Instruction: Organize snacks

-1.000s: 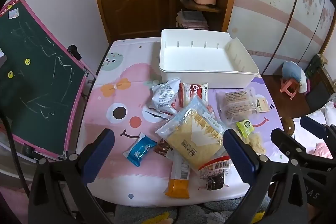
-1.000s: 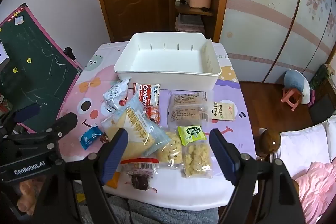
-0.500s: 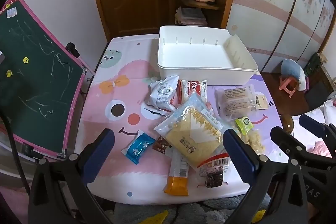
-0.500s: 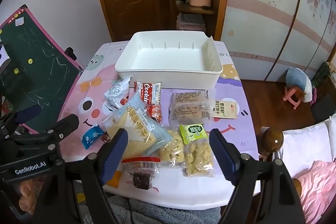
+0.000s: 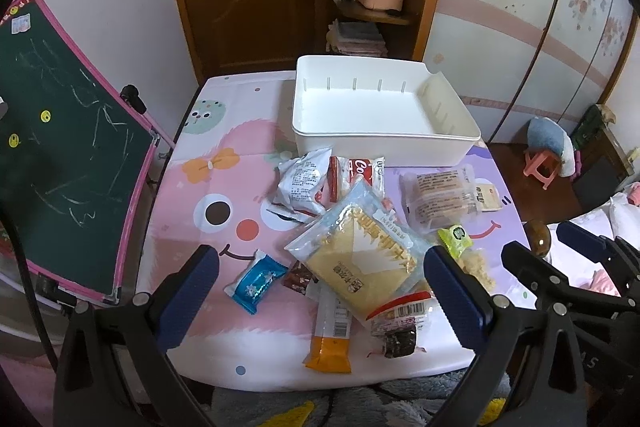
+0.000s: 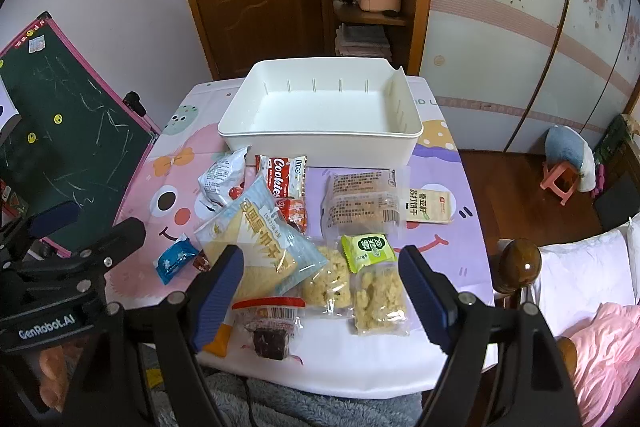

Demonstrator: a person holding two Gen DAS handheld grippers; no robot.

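Observation:
A white bin stands empty at the far side of the table. Several snack packs lie in front of it: a big yellow cracker bag, a red Cookies pack, a silver pouch, a blue candy, an orange bar, a clear biscuit pack and a green-labelled puff bag. My left gripper is open above the near packs. My right gripper is open above the near edge. Both are empty.
The table wears a pink cartoon cloth. A green chalkboard leans at its left. A wooden door and shelf stand behind. A bed with a wooden post is at the right, and a pink stool sits on the floor.
Both grippers have drawn back and risen slightly; the table and bin sit a little lower and further in view. No snack has moved.

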